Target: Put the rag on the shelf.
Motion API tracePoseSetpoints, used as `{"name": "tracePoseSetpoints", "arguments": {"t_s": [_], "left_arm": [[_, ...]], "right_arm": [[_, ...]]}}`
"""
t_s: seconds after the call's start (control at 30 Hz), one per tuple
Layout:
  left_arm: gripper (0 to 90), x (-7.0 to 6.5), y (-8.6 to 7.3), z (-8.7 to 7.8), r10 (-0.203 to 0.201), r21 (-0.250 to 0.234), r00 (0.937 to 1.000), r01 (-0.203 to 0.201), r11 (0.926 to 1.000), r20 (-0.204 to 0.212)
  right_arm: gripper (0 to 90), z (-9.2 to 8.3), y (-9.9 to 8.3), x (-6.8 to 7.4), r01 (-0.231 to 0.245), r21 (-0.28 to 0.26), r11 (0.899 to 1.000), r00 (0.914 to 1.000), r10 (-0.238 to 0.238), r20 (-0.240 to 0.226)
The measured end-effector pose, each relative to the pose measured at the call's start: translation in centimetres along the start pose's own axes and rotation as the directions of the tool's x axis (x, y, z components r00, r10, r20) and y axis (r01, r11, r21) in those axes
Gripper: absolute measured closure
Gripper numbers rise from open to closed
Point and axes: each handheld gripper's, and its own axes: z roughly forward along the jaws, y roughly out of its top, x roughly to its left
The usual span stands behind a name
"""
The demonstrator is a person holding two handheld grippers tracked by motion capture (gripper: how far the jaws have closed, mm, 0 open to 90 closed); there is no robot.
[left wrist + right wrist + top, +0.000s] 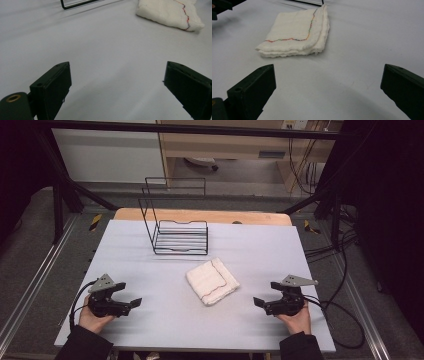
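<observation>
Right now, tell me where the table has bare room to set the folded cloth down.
Bare table runs along the near edge between the left claw and the right claw, in front of the folded cloth. The strips left and right of the wire rack are also free. Tightest is the gap between rack and cloth.

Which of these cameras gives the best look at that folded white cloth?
The right gripper view: the folded cloth fills it close up, layers and coloured stitching clear. The high view shows it whole but small; the left gripper view catches one corner.
</observation>
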Motion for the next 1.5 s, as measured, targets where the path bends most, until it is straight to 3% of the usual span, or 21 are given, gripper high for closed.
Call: {"name": "tracePoseSetpoints", "arguments": {"t_s": [0.57, 1.03, 1.23, 1.33, 1.5], "left_arm": [[7.5, -0.1, 0.0, 0.1, -0.004, -0.002, 1.0, 0.004, 1.0, -0.007], [7.6, 0.0, 0.0, 0.0, -0.006, -0.002, 0.9999, 0.006, 1.0, -0.014], [7.6, 0.0, 0.0, -0.1, -0.009, -0.004, 0.9999, 0.009, 1.0, -0.014], [7.7, 0.0, -0.1, 0.0, -0.009, -0.001, 0.9998, 0.009, 1.0, -0.015], [7.7, 0.0, 0.0, -0.1, -0.008, -0.001, 0.9999, 0.008, 1.0, -0.013]], "right_arm": [[1.1, 2.2, 1.0, 2.5, 0.037, 0.035, 0.999, 0.9991, -0.037, -0.019], [4.2, 6.1, 2.6, 6.7, 0.11, 0.062, 0.992, 0.9926, -0.106, -0.059], [11.6, 7.7, 3.1, 8.3, 0.151, 0.088, 0.985, 0.9874, -0.146, -0.062], [19.3, 8.5, 3.2, 9.0, 0.17, 0.091, 0.981, 0.9828, -0.162, -0.089], [29.0, 9.9, 3.3, 10.2, 0.215, 0.128, 0.968, 0.9737, -0.203, -0.104]]}}
